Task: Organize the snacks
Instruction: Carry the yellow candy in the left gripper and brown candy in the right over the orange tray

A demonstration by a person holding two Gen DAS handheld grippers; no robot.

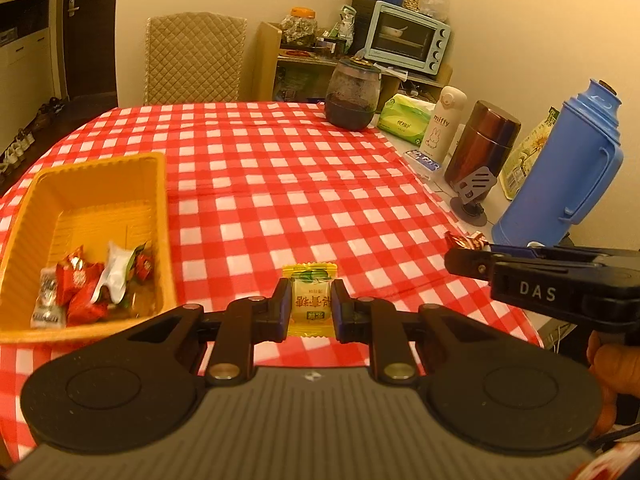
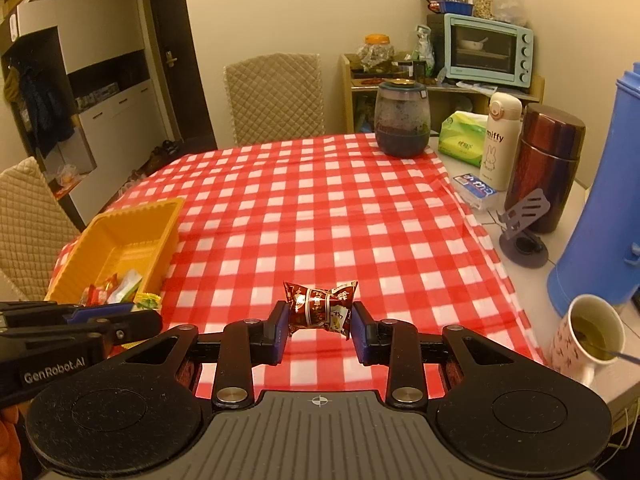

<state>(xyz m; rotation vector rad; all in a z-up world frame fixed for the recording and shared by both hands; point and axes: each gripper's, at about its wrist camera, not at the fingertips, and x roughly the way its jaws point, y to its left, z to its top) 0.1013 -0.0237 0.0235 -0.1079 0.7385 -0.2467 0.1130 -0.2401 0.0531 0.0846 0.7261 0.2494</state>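
My left gripper (image 1: 311,305) is shut on a yellow wrapped candy (image 1: 310,300) and holds it above the red checked tablecloth, just right of the orange basket (image 1: 158,200). The basket holds several wrapped snacks (image 1: 86,280). My right gripper (image 2: 319,320) is shut on a dark red wrapped candy (image 2: 320,307) above the cloth. In the left wrist view the right gripper (image 1: 460,254) shows at the right with the red candy (image 1: 466,240) at its tip. In the right wrist view the left gripper (image 2: 154,316) shows at the left by the basket (image 2: 120,236), with the yellow candy (image 2: 148,302) at its tip.
A dark glass jar (image 2: 402,120), tissue pack (image 2: 460,138), white miffy bottle (image 2: 500,140), brown flask (image 2: 548,168), phone stand (image 2: 524,232), blue thermos (image 2: 600,216) and a mug of tea (image 2: 588,336) line the right side. Chairs stand behind and left of the table.
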